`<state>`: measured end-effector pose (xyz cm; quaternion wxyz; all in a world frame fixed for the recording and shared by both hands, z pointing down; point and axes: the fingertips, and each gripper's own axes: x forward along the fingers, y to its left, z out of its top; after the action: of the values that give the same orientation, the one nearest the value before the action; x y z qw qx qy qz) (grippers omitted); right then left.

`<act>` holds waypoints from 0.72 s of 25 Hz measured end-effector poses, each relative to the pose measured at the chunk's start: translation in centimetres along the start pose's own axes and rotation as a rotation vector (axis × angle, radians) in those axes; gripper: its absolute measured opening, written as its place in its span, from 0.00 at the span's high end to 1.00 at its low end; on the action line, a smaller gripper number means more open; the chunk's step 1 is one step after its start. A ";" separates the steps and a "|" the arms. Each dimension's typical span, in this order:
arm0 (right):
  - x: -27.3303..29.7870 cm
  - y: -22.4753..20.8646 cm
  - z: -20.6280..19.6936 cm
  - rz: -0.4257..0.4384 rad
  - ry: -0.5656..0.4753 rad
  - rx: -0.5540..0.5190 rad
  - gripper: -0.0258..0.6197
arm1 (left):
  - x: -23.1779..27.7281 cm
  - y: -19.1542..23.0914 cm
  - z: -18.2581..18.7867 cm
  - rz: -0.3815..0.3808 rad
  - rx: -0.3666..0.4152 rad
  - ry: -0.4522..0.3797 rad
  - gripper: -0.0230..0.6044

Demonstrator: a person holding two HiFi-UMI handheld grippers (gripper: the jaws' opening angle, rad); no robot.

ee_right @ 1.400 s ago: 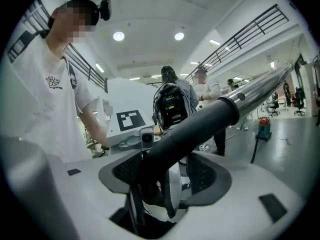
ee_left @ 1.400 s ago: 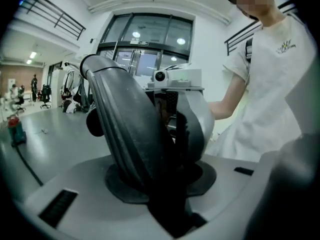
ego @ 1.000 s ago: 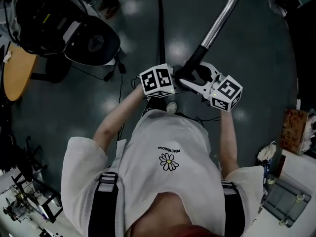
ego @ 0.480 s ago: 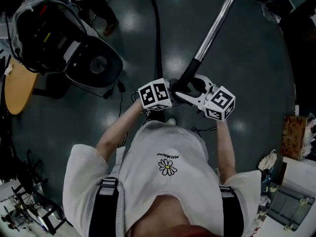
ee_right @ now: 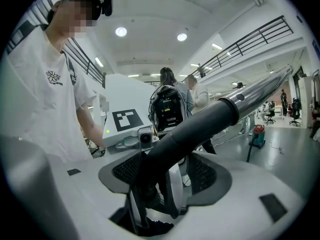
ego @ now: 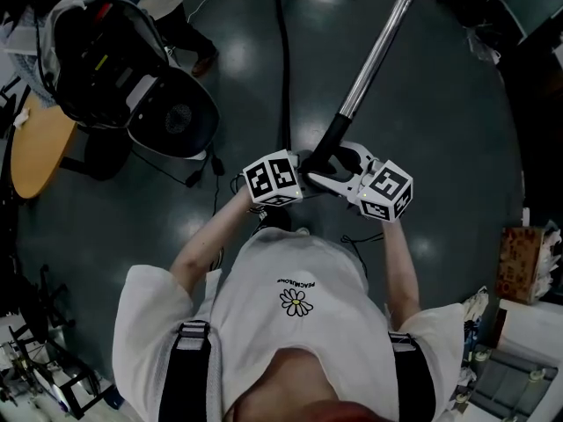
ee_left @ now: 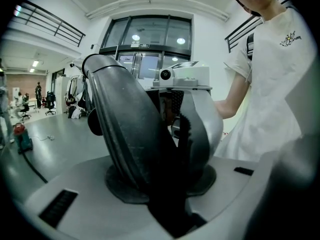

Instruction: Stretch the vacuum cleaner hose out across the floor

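Black and curved, the handle of the vacuum wand sits between both grippers just in front of the person's chest. The left gripper is clamped on the thick bent part of that handle, which fills the space between its jaws. The right gripper grips the same handle from the opposite side, its jaws pressed on the black sleeve just below where the metal tube begins. The two grippers face each other, nearly touching, each visible in the other's view.

From the handle, the shiny tube slants away to the far right, lifted off the floor. The hose lies on the dark glossy floor, running almost straight from beneath the grippers to the far edge of the head view, where it meets a dark object that is too cut off to identify.

To the far left stands a black chair with a dark bag on it, beside a wooden tabletop. A cardboard box sits at the right edge.
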<state>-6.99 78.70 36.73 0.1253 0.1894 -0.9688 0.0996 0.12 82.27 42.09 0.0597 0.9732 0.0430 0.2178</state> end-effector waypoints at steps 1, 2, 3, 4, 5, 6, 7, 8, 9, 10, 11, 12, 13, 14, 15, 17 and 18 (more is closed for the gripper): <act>0.1 0.2 0.1 0.002 0.002 -0.009 0.55 | -0.1 -0.1 0.1 0.006 0.002 -0.006 0.76; 0.2 0.4 0.2 0.003 0.003 -0.016 0.55 | -0.3 -0.2 0.0 0.012 0.004 -0.010 0.76; 0.3 0.6 0.2 0.003 0.004 -0.021 0.55 | -0.4 -0.3 0.0 0.017 0.006 -0.012 0.76; 0.4 0.8 0.2 0.004 0.005 -0.026 0.55 | -0.6 -0.4 -0.1 0.021 0.008 -0.013 0.76; 0.5 1.0 0.2 0.006 0.006 -0.030 0.55 | -0.7 -0.5 -0.1 0.025 0.010 -0.014 0.76; 0.4 1.0 0.3 0.006 0.007 -0.032 0.55 | -0.7 -0.5 -0.1 0.028 0.011 -0.015 0.76; 0.4 1.0 0.4 0.007 0.007 -0.033 0.55 | -0.7 -0.5 0.0 0.030 0.013 -0.016 0.76; 0.4 1.0 0.4 0.007 0.007 -0.033 0.55 | -0.7 -0.4 0.1 0.031 0.013 -0.016 0.76; 0.4 1.0 0.4 0.006 0.007 -0.031 0.55 | -0.7 -0.4 0.1 0.030 0.012 -0.015 0.76; 0.4 0.9 0.3 0.006 0.008 -0.029 0.55 | -0.7 -0.4 0.0 0.030 0.011 -0.013 0.76; 0.5 1.0 0.2 0.005 0.010 -0.027 0.55 | -0.6 -0.5 -0.1 0.029 0.010 -0.012 0.76; 0.5 1.0 0.1 0.004 0.013 -0.026 0.55 | -0.6 -0.5 -0.2 0.029 0.010 -0.009 0.76; 0.4 1.0 0.0 0.003 0.015 -0.025 0.55 | -0.5 -0.5 -0.3 0.029 0.010 -0.007 0.76; 0.3 0.9 0.0 0.002 0.017 -0.024 0.55 | -0.4 -0.5 -0.2 0.030 0.011 -0.005 0.76; 0.1 0.8 0.0 0.001 0.017 -0.022 0.55 | -0.3 -0.5 -0.1 0.029 0.011 -0.003 0.76; -0.1 0.5 0.0 -0.001 0.018 -0.017 0.55 | 0.0 -0.3 0.0 0.027 0.011 -0.001 0.76; -0.2 0.3 0.0 -0.002 0.018 -0.015 0.54 | 0.1 -0.2 0.1 0.025 0.011 0.001 0.76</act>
<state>-6.94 79.09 36.66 0.1354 0.1884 -0.9682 0.0938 0.24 82.46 42.03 0.0517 0.9739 0.0320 0.2186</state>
